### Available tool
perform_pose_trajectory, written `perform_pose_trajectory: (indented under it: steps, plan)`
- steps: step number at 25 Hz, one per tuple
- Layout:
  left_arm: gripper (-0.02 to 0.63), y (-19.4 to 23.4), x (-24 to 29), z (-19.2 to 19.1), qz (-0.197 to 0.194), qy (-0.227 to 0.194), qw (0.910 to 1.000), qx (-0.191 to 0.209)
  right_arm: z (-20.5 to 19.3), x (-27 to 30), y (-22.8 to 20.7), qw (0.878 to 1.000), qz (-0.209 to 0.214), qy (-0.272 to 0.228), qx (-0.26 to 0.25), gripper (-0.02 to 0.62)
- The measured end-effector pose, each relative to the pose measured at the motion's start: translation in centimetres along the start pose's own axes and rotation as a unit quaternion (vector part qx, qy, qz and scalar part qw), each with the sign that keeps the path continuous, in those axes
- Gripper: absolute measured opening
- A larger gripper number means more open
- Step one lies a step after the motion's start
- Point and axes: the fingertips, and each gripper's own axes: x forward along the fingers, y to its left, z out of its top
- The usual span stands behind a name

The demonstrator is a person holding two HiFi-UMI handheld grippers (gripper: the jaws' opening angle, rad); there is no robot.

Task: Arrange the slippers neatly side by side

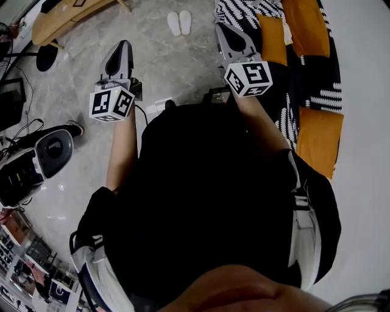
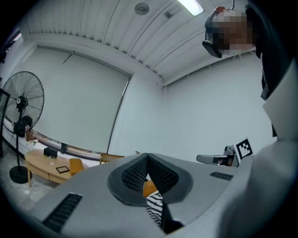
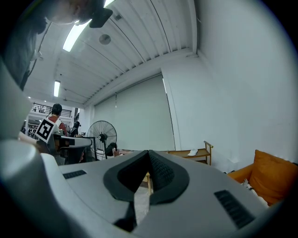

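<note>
Two white slippers (image 1: 179, 22) lie side by side on the grey floor at the top of the head view, toes pointing away. My left gripper (image 1: 124, 45) is held raised in front of the person's body, left of the slippers and nearer to me. My right gripper (image 1: 223, 27) is raised just to the right of them. Neither touches the slippers. In the left gripper view the jaws (image 2: 147, 156) are shut with nothing between them and point up at a wall and ceiling. The right gripper (image 3: 149, 153) is shut and empty too.
A sofa with a black-and-white cover (image 1: 329, 79) and orange cushions (image 1: 308, 27) runs along the right. A wooden table (image 1: 64, 18) and a fan base (image 1: 46, 56) stand at the top left. A grey machine (image 1: 36, 159) and cables lie on the left. A standing fan (image 2: 21, 100) shows near the left wall.
</note>
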Motion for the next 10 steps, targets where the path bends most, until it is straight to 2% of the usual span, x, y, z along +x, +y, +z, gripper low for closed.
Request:
perform_pose_trajectory:
  steps: [10]
  plan:
    - [0.015, -1.0, -1.1, 0.6, 0.004, 0.010, 0.9999, -0.011, 1.7, -2.2, 0.5, 1.000, -0.010, -0.004, -0.002, 0.032]
